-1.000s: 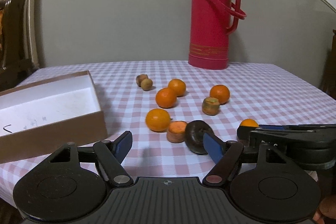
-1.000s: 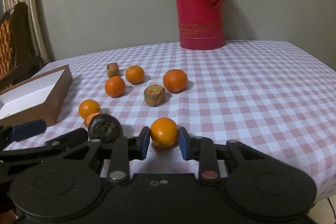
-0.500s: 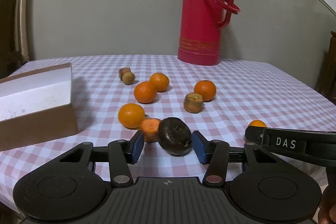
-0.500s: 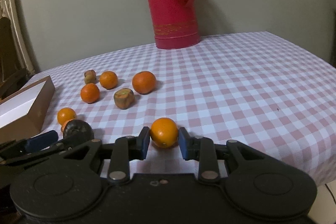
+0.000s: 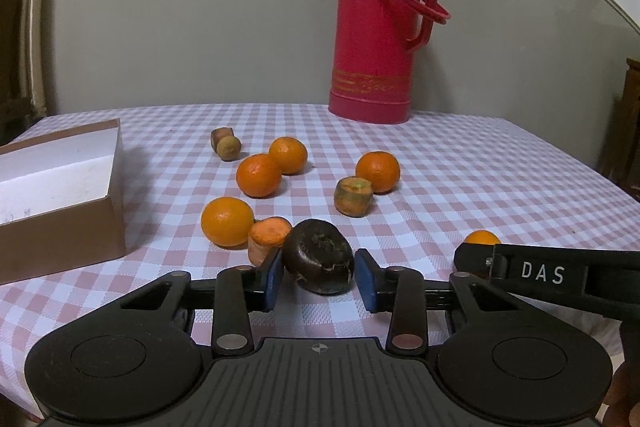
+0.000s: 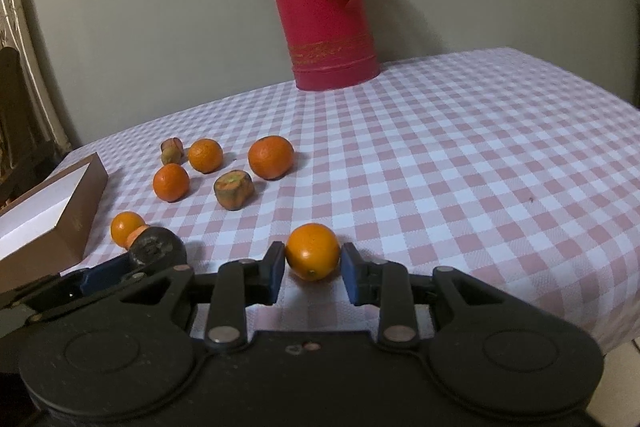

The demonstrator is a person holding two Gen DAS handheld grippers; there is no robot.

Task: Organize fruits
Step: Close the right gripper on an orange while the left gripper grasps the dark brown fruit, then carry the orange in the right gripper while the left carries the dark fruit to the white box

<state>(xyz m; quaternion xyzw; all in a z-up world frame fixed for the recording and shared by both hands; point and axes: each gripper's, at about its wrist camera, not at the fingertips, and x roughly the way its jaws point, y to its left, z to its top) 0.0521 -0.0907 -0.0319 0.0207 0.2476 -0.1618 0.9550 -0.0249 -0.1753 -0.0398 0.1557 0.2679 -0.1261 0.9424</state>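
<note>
On the pink checked tablecloth, a dark brown round fruit (image 5: 318, 259) sits between the blue pads of my left gripper (image 5: 318, 269). The jaws are closing and both pads touch its sides. An orange carrot stub (image 5: 266, 233) and an orange (image 5: 226, 221) lie right beside it. My right gripper (image 6: 312, 265) holds another orange (image 6: 312, 251) low over the cloth. Its jaws are easing open, but the pads still touch the peel. In the right wrist view, the left gripper's blue pad (image 6: 104, 273) and the dark fruit (image 6: 154, 251) show at lower left.
An open brown cardboard box (image 5: 60, 235) with a white inside stands at the left. A red thermos (image 5: 376, 27) stands at the back by the wall. Three more oranges (image 5: 258, 175), a greenish-brown stub (image 5: 354, 195) and two small brown pieces (image 5: 226, 145) lie mid-table.
My left gripper moved up to the dark fruit and its jaws closed in from wide apart until they reached the fruit's sides. The right gripper kept its orange and rolled slightly.
</note>
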